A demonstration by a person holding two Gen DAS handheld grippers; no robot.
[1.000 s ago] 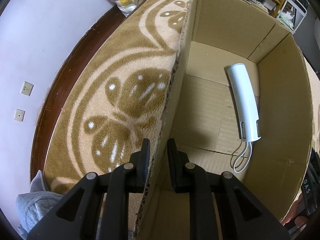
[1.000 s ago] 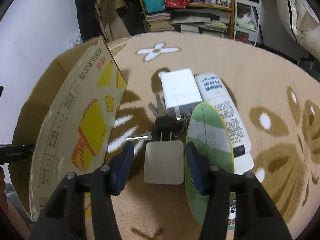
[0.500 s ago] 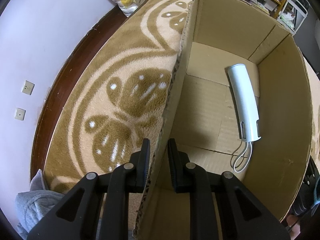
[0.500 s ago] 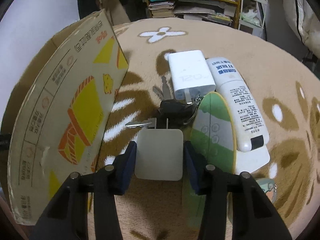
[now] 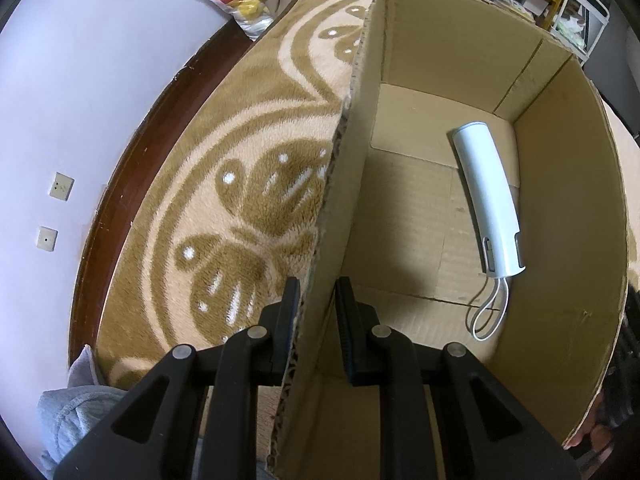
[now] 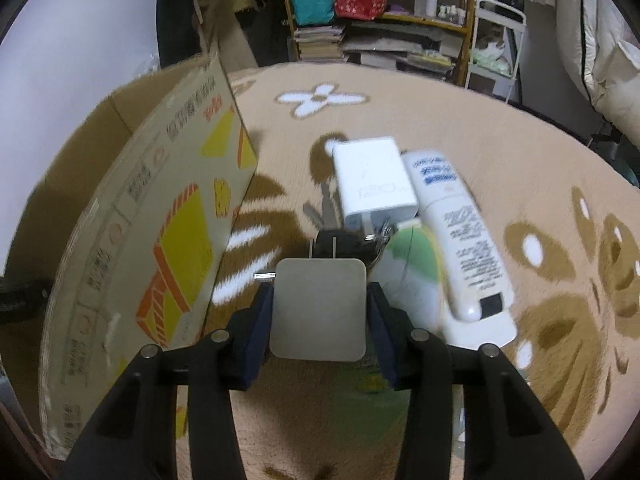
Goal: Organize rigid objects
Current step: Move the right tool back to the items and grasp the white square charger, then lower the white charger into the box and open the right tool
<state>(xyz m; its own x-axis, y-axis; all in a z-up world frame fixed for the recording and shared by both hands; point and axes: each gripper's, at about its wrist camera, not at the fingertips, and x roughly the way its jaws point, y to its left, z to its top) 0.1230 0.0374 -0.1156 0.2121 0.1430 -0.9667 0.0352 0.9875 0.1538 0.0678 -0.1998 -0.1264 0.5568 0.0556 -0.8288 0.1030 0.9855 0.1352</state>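
An open cardboard box (image 5: pixel 560 200) stands on the patterned carpet, with a white cylindrical device (image 5: pixel 488 200) and its loop strap lying on the floor inside. My left gripper (image 5: pixel 318 308) is clamped over the box's near wall, one finger outside and one inside. In the right wrist view my right gripper (image 6: pixel 320 312) is shut on a small white square charger (image 6: pixel 320 308), prongs pointing away, held above the carpet. Beyond it lie dark keys (image 6: pixel 340 238), a larger white charger (image 6: pixel 372 178), a white tube (image 6: pixel 460 236) and a green-and-white oval object (image 6: pixel 414 268). The box's printed side (image 6: pixel 140 240) stands at the left.
A white wall with sockets and a dark floor strip (image 5: pixel 132 152) border the carpet on the left. A plastic bag (image 5: pixel 240 4) lies past the carpet. Shelves with books and bags (image 6: pixel 360 20) and a white rack (image 6: pixel 496 40) stand behind. A grey sleeve (image 5: pixel 76 412) shows low left.
My right gripper has closed on the small white charger and lifted it off the carpet, away from the keys. The left gripper has stayed on the box wall.
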